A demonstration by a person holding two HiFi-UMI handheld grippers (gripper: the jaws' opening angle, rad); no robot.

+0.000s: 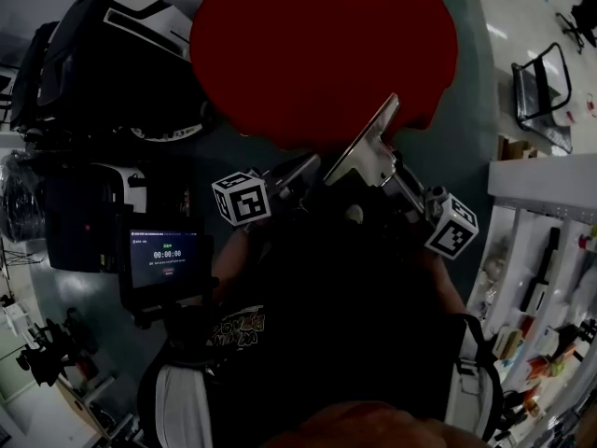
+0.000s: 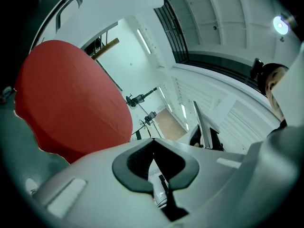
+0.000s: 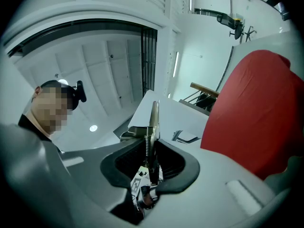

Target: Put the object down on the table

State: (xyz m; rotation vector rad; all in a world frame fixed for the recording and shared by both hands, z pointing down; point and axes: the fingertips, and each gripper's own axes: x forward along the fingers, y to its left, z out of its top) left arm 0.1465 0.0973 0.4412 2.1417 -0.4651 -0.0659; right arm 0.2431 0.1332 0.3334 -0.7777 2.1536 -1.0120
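Note:
In the right gripper view, a thin metal object with a coil spring (image 3: 153,127) stands up from between the pads, and my right gripper (image 3: 151,163) is shut on its lower end. The head view shows the same metal object (image 1: 368,146) held in the air by the right gripper (image 1: 390,174), just before the near edge of the round red table (image 1: 322,45). My left gripper (image 1: 300,172) hangs beside it on the left. Its jaws are shut (image 2: 153,158) and hold nothing. From the left gripper view the metal object (image 2: 201,127) appears edge-on, further off.
Black bags and a white-trimmed case (image 1: 103,54) lie on the floor left of the table. A small screen with a timer (image 1: 168,258) stands at the lower left. White shelves with small items (image 1: 541,250) run along the right, and a black chair (image 1: 543,87) stands behind them.

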